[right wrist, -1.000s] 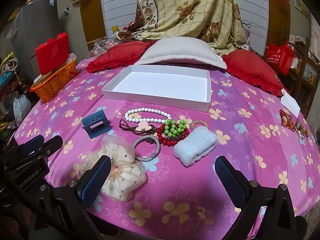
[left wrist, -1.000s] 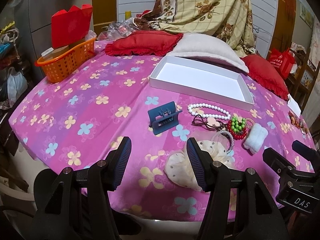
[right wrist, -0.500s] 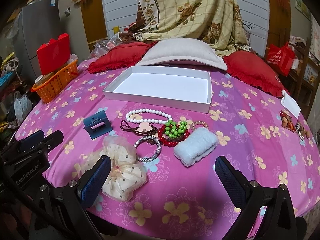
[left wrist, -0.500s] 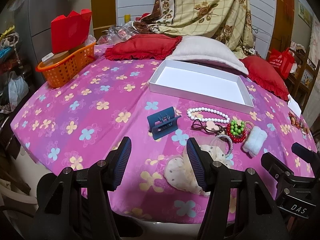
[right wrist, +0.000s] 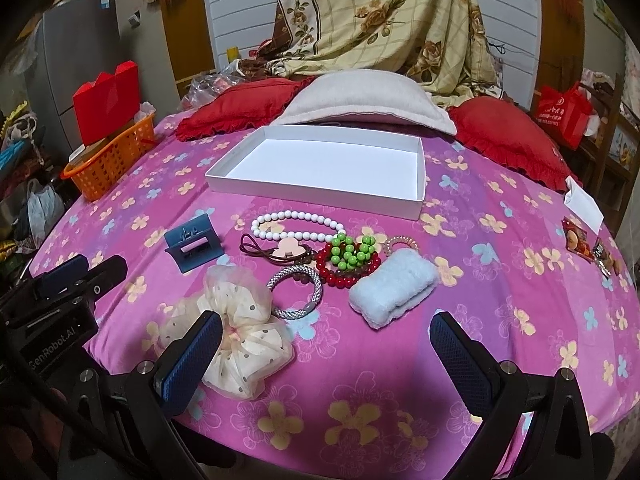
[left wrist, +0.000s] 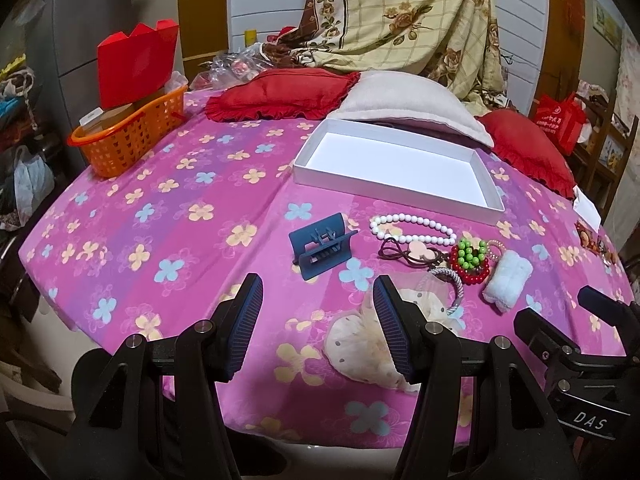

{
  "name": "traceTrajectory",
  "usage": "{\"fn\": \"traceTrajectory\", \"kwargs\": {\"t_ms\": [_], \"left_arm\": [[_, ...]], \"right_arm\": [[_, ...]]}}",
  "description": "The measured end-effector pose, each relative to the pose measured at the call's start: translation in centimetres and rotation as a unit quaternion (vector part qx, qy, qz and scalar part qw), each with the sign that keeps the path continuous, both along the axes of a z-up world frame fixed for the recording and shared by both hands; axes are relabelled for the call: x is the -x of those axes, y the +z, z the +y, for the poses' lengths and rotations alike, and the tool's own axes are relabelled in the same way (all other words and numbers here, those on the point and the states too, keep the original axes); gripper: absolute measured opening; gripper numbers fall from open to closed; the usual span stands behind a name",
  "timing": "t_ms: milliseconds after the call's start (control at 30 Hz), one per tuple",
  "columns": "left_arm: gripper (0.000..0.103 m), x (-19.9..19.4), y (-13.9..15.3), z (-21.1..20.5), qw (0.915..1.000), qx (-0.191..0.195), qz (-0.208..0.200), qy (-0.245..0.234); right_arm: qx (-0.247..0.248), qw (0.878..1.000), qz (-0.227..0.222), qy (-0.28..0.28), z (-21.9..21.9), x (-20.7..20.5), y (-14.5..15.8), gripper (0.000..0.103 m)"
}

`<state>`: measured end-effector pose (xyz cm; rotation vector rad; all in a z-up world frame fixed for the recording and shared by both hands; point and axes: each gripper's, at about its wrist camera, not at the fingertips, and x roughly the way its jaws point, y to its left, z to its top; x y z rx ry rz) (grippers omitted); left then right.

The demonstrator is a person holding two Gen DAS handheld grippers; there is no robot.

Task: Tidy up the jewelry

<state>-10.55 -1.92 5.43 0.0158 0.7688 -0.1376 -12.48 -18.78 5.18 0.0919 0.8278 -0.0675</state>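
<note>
While both tools hang spread and empty over the pink floral cloth, the left tool faces a ridged blue hair clip at 12 o'clock; the right tool has a gauzy dotted scrunchie at 10 o'clock, round white beads and a shallow white box beyond.

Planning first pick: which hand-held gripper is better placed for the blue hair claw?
Left, probably. The left hand-held gripper is open and the blue hair claw lies just ahead of its gap. The right hand-held gripper, also open, faces the fluffy blue band.
</note>
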Motion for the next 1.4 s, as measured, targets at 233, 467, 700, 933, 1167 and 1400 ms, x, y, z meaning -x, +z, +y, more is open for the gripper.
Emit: {"fn": "traceTrajectory", "kwargs": {"t_ms": [233, 467, 700, 933, 1167, 1400], "left_arm": [[0.057, -0.2, -0.2, 0.0, 1.0000, 0.000, 0.003, -0.003], [0.057, -0.1, -0.5, -0.3, 0.9999, 0.000, 0.005, -0.009], [0.057, -0.1, -0.8, -0.5, 0.9999, 0.000, 0.008, -0.013], [0.057, -0.4, -1.2, -0.4, 0.9998, 0.005, 0.017, -0.013], [0.057, -0.9, -1.5, 0.1, 0.9997, 0.003, 0.024, -0.009], [0.057, -1.7, -1.9, 0.9, 0.9993, 0.006, 0.036, 0.001]], "right_arm": [[0.000, 1.000, 0.003, 0.001, -0.1, 0.0, -0.3, 0.103], [-0.001, 1.000, 0.007, 0.001, -0.2, 0.0, -0.4, 0.103], [-0.001, 1.000, 0.007, 0.000, -0.3, 0.0, -0.6, 0.103], [-0.008, 1.000, 0.012, -0.007, -1.2, -0.2, -0.8, 0.103], [-0.015, 1.000, 0.010, -0.014, -2.1, -0.4, -0.8, 0.103], [-0.016, 1.000, 0.008, -0.015, -3.0, -0.6, -0.9, 0.103]]}}
